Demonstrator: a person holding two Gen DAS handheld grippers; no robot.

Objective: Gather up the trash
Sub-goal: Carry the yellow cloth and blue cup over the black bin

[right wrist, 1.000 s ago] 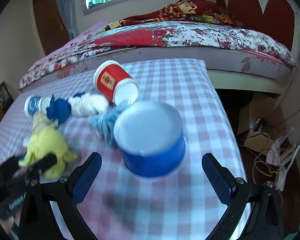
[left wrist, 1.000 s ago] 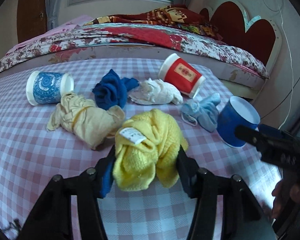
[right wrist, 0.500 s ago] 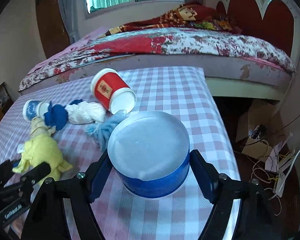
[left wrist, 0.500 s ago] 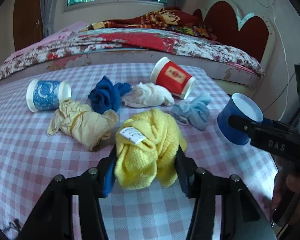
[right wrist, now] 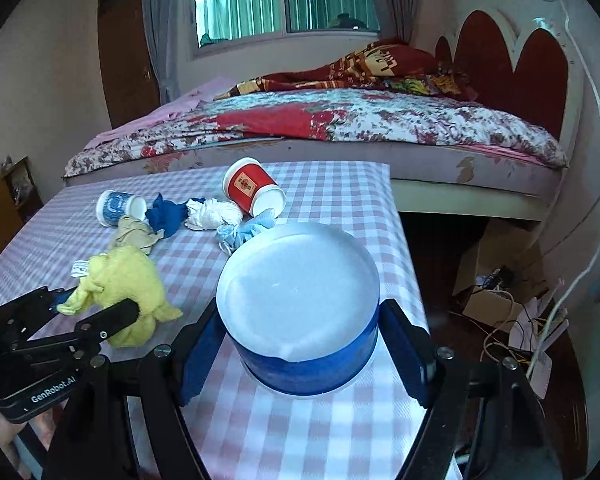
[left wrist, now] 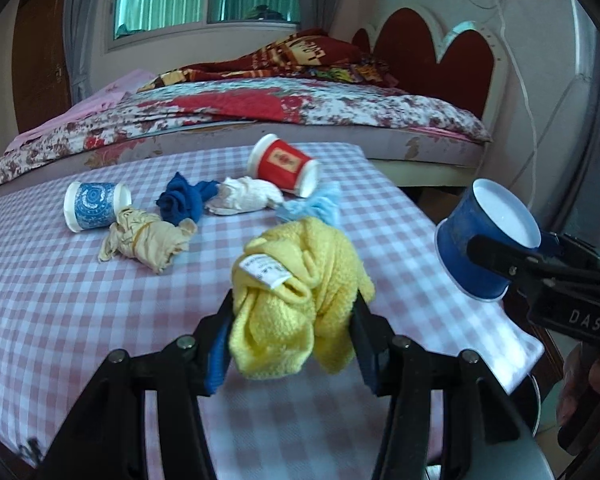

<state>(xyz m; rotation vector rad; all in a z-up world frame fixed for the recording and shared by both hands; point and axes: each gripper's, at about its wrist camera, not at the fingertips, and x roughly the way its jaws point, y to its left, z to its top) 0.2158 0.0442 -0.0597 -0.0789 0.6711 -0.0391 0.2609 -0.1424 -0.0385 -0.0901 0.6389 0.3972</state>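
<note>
My left gripper (left wrist: 290, 320) is shut on a yellow cloth (left wrist: 296, 296) and holds it above the checked table (left wrist: 60, 300); the cloth also shows in the right wrist view (right wrist: 128, 284). My right gripper (right wrist: 300, 340) is shut on a blue paper cup (right wrist: 300, 320), lifted near the table's right edge; the cup also shows in the left wrist view (left wrist: 480, 240). On the table lie a red cup (left wrist: 282, 164), a blue-patterned cup (left wrist: 94, 205), a beige cloth (left wrist: 148, 236), a dark blue cloth (left wrist: 184, 202), a white cloth (left wrist: 246, 196) and a light blue cloth (left wrist: 316, 208).
A bed (right wrist: 340, 120) with a floral cover stands behind the table. On the floor to the right are a cardboard box (right wrist: 496, 280) and cables (right wrist: 532, 340). A round grey rim (left wrist: 536, 396) shows low beside the table.
My right gripper closed on the blue cup and lifted it off the table. My left gripper raised the yellow cloth and pulled back from the pile.
</note>
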